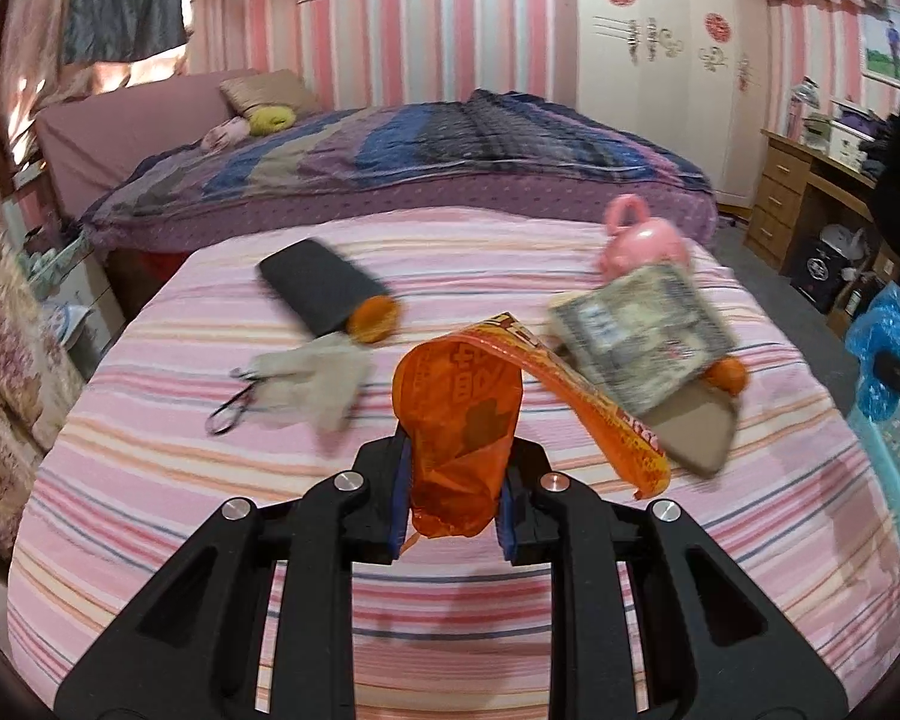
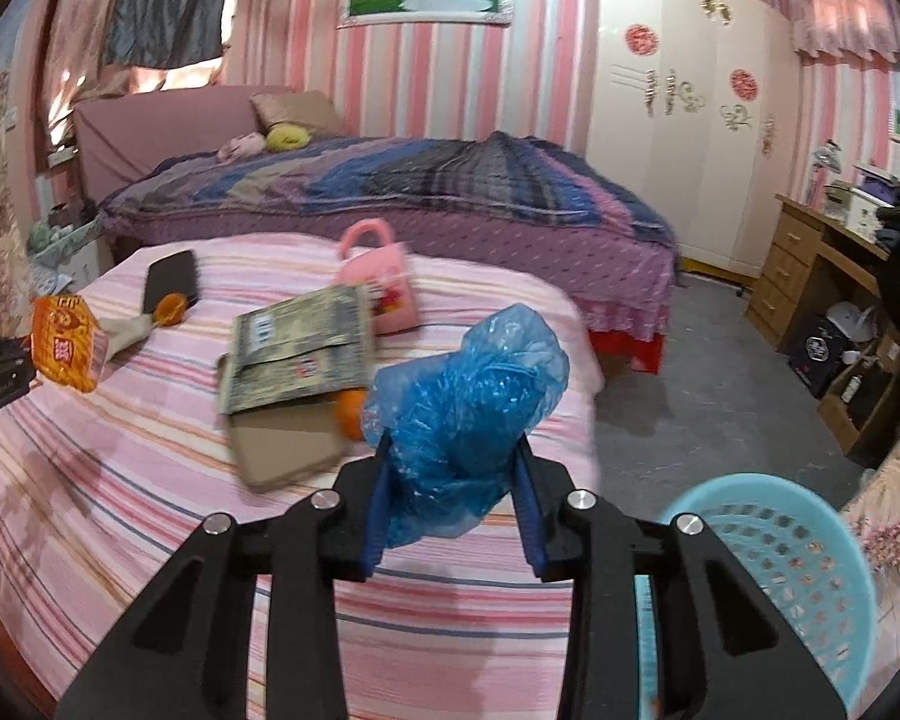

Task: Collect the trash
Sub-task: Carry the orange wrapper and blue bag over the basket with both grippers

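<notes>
An orange snack wrapper (image 1: 456, 408) sticks up from my left gripper (image 1: 459, 456), which is shut on its lower part; a long flap curls off to the right. The same wrapper (image 2: 66, 342) appears at the left edge of the right wrist view. My right gripper (image 2: 453, 450) is shut on a crumpled blue plastic bag (image 2: 468, 384), with both blue pads pressed into its sides. Both grippers hang above the pink striped table cloth (image 1: 210, 540). A light blue perforated basket (image 2: 810, 552) stands low to the right of the right gripper, beside the table.
On the table lie a black case (image 1: 324, 288), an orange (image 1: 375, 318), a pale cloth (image 1: 312, 378), a grey booklet (image 2: 300, 354) over a brown flat pad (image 2: 288, 450), another orange (image 2: 351, 414) and a pink mug (image 2: 384, 288). A bed stands behind, a wooden desk (image 2: 810, 276) at right.
</notes>
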The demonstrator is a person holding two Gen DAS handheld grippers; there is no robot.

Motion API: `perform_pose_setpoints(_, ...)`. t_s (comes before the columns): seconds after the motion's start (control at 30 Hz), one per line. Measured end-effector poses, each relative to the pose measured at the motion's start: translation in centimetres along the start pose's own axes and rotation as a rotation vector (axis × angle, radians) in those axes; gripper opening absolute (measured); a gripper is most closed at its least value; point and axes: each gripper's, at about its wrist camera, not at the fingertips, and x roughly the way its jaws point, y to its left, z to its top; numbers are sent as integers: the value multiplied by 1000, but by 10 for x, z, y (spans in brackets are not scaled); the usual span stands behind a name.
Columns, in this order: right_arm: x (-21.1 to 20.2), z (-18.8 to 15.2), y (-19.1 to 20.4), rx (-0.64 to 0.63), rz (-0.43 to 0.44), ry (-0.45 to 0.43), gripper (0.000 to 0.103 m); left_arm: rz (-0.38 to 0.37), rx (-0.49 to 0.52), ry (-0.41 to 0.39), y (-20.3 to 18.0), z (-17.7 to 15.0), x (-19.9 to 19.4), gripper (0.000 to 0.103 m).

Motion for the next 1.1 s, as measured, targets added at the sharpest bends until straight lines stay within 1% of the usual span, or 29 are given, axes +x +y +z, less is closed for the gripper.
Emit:
perform_pose_setpoints(0.07, -8, -2, -21, 22, -27, -11, 35, -11, 31, -12, -17, 2, -3, 21)
perform_pose_setpoints(0.1, -10, -2, -28, 30, -34, -14, 35, -20, 56, -20, -31, 4, -6, 21)
perform_pose_setpoints(0.13, -15, -4, -46, 51, -55, -21, 35, -28, 69, -24, -41, 6, -8, 21)
perform_pose_setpoints(0.2, -18, -6, -58, 65, -67, -24, 35, -47, 95, -33, -60, 8, -12, 21)
perform_pose_setpoints(0.23, -24, -9, -75, 84, -91, -29, 35, -60, 106, -37, -71, 9, -14, 21)
perform_pose_setpoints(0.27, -25, -10, -81, 90, -98, -30, 35, -70, 110, -39, -79, 10, -15, 21)
perform_pose_setpoints(0.3, -27, -11, -87, 96, -106, -31, 35, -89, 114, -40, -91, 11, -17, 21)
perform_pose_setpoints(0.33, -32, -15, -102, 114, -129, -32, 35, -110, 118, -40, -103, 13, -18, 21)
perform_pose_setpoints(0.43, -37, -20, -121, 132, -156, -30, 35, -167, 144, -43, -140, 15, -24, 21)
perform_pose_setpoints(0.47, -40, -24, -132, 141, -177, -26, 35, -176, 151, -45, -148, 15, -25, 21)
perform_pose_setpoints(0.5, -43, -28, -143, 153, -193, -23, 35, -198, 168, -48, -165, 14, -27, 21)
perform_pose_setpoints(0.53, -44, -29, -147, 158, -196, -22, 35, -212, 177, -50, -176, 13, -29, 21)
perform_pose_setpoints(0.63, -53, -39, -177, 205, -228, -18, 35, -262, 207, -42, -213, 7, -30, 21)
perform_pose_setpoints(0.77, -58, -49, -198, 230, -258, -15, 35, -314, 257, -25, -264, -4, -26, 21)
perform_pose_setpoints(0.97, -64, -64, -231, 277, -296, -10, 35, -392, 300, 5, -318, -14, -20, 21)
perform_pose_setpoints(1.1, -70, -71, -244, 291, -328, -3, 35, -427, 330, 20, -345, -21, -18, 23)
